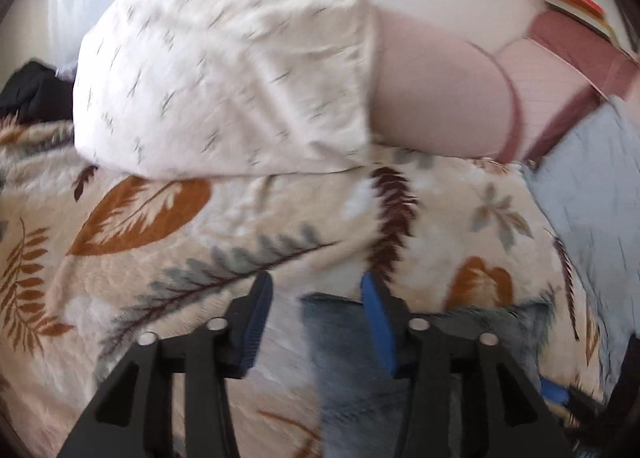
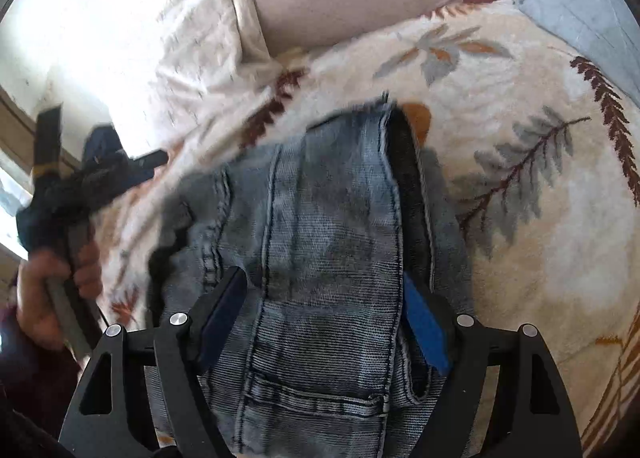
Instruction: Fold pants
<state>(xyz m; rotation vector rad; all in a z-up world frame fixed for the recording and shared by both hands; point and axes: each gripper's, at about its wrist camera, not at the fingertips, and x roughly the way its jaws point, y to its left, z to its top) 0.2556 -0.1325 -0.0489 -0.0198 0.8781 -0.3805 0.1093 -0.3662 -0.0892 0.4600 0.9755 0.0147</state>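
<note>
Right wrist view, nearest: right gripper pointing down at the jeans, fingers set wide apart, one on each side of the folded denim. Whether the pads actually touch cloth, cannot tell; no squeeze visible in the fabric.

Jeans lie in a folded bundle on the leaf-print blanket, seams running away from the camera, a pocket edge at the near end, a hem at the far end.

At left of the same view, a hand grips the handle of the left gripper, which sits blurred beside the bundle.

Left wrist view, nearest: left gripper with fingers partly apart, a corner of jeans under and between the tips. Pads not seen pressing on it.

Beyond: blanket with orange, grey and brown leaves. Farther: a cream patterned pillow, a pink pillow next to it, a pale blue sheet at right. Dark cloth at far left edge.
</note>
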